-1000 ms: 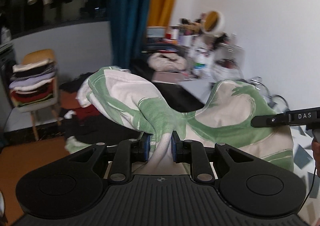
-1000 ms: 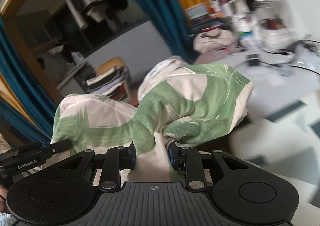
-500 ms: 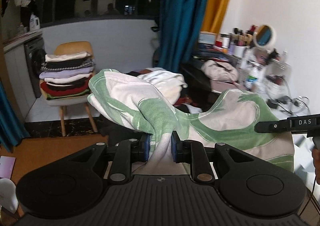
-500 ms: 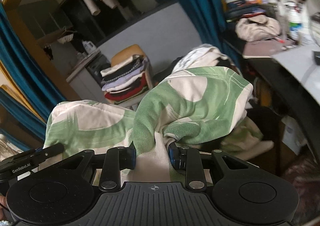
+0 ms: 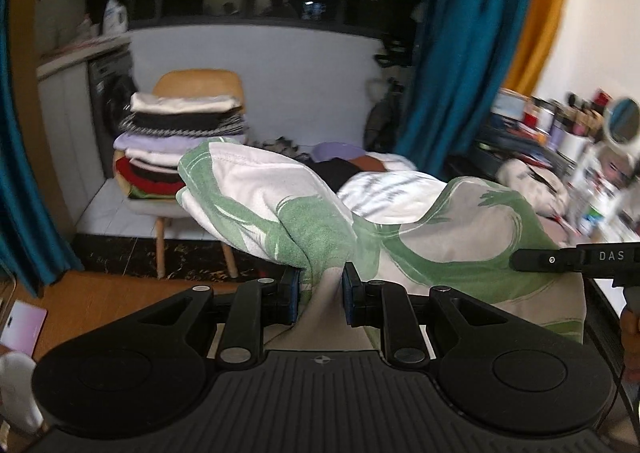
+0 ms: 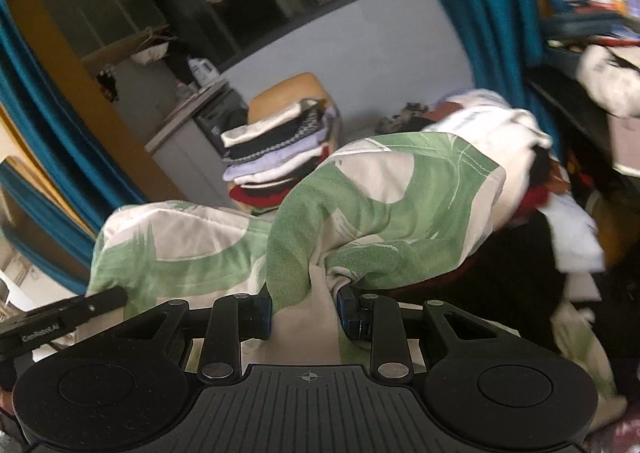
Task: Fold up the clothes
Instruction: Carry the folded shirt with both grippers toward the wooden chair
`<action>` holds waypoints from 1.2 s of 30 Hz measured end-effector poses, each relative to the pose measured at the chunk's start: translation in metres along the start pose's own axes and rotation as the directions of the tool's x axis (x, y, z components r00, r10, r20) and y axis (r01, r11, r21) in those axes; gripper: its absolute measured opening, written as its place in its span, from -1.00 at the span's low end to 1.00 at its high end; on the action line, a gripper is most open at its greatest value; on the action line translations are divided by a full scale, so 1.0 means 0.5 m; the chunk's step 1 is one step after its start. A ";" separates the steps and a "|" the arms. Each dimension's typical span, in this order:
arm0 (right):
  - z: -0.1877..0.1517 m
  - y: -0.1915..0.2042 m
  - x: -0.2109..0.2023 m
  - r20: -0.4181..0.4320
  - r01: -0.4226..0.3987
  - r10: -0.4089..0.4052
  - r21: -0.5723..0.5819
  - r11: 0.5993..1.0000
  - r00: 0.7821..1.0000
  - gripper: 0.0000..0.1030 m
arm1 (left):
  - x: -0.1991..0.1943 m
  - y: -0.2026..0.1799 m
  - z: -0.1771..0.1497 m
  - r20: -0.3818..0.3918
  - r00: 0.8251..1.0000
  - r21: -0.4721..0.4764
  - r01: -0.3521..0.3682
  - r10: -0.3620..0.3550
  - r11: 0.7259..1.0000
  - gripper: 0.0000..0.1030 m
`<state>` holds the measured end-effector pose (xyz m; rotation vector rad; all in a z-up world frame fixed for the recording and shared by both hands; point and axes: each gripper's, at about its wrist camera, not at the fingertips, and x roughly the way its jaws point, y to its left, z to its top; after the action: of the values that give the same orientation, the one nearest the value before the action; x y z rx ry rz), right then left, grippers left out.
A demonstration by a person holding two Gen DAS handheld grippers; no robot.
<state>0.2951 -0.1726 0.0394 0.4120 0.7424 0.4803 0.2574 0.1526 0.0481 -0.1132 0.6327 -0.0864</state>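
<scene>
A folded white cloth with green brush marks [image 5: 440, 237] hangs in the air between both grippers. My left gripper [image 5: 320, 295] is shut on a bunched edge of the cloth, whose folds drape ahead of the pads. My right gripper [image 6: 305, 313] is shut on another bunched edge of the same cloth [image 6: 384, 205]. The right gripper's black finger [image 5: 560, 259] shows at the right edge of the left wrist view. The left gripper's finger [image 6: 68, 313] shows at the lower left of the right wrist view. Ahead, a tall stack of folded clothes [image 5: 180, 141] rests on a wooden chair [image 5: 200, 81].
A heap of unfolded clothes [image 5: 380, 189] lies on the floor beside the chair, also seen as the heap [image 6: 540, 189]. A teal curtain [image 5: 460, 53] hangs at the right, with a cluttered desk [image 5: 568, 133] beyond it. A washing machine [image 5: 112, 93] stands left of the chair.
Both grippers have swung left across the room with the cloth still clamped. The desk has slid to the right edge, and the chair with its stack is now nearer and more central.
</scene>
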 end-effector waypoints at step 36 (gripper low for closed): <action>0.173 0.317 0.703 0.019 0.179 -0.188 0.232 0.956 0.982 -0.51 | 0.435 0.614 0.331 -0.098 0.974 0.054 0.211 -0.205 0.976 -0.59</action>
<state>0.5398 0.1334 -0.0108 0.5612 0.7911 0.2106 0.5447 0.4447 0.0129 -0.1138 0.7076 -0.3157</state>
